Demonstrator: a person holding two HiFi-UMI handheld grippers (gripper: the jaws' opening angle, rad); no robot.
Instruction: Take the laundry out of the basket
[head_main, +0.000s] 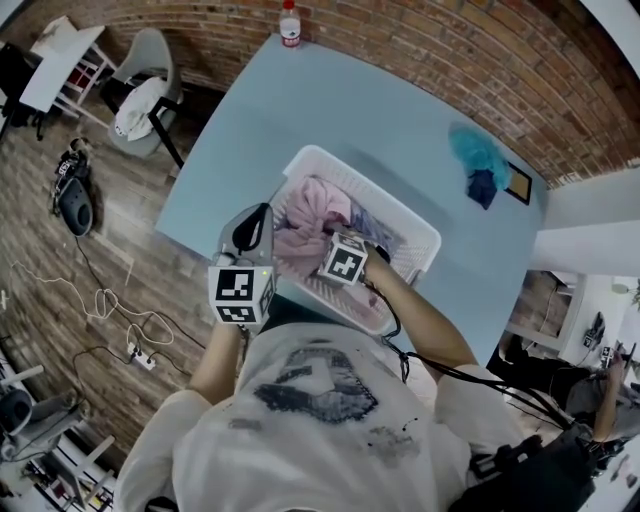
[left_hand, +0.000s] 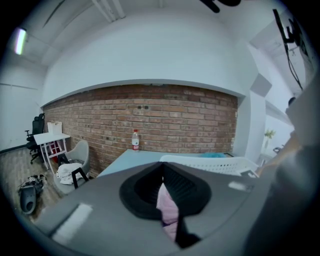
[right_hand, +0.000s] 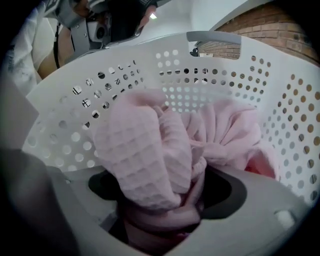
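A white perforated laundry basket (head_main: 402, 216) stands on the light blue table (head_main: 350, 100), and bunched pink laundry (head_main: 312, 214) fills it. My right gripper (right_hand: 165, 200) reaches steeply down into the basket. Its jaws stand wide around a fold of pink waffle towel (right_hand: 145, 150), with a dark gap left on one side. The right gripper's marker cube (head_main: 345, 260) shows over the basket. At the basket's left rim my left gripper (head_main: 252, 228) points almost level. Its jaws meet at the tip, and a strip of pink cloth (left_hand: 169, 210) hangs between them.
A teal and dark cloth (head_main: 480, 160) lies on the table to the right of the basket. A water bottle (head_main: 290, 24) stands at the table's far edge by the brick wall. A grey chair (head_main: 145, 90) and cables (head_main: 110, 310) are on the floor to the left.
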